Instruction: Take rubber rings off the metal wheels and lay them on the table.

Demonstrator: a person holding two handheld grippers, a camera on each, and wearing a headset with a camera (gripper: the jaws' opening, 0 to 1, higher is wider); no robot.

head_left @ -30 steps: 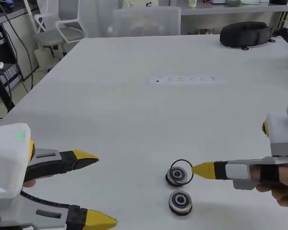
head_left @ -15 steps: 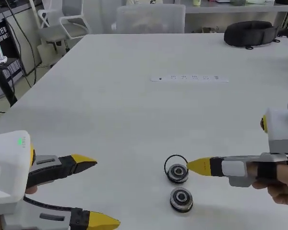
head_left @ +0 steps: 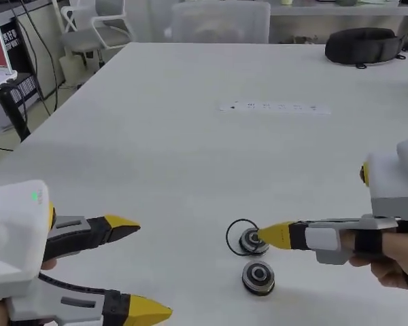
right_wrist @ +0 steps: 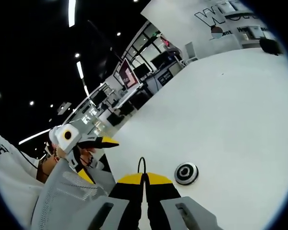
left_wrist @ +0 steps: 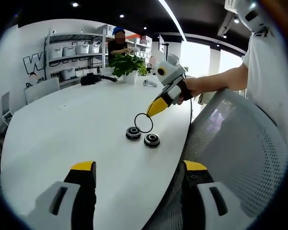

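One rubber ring (head_left: pixel 228 237) pinched by right gripper (head_left: pixel 260 237)

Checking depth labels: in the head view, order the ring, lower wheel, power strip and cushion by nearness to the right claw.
1. Ring, pinched in the right claw.
2. Lower wheel, just toward the person.
3. Power strip, mid-table.
4. Cushion, far right edge.
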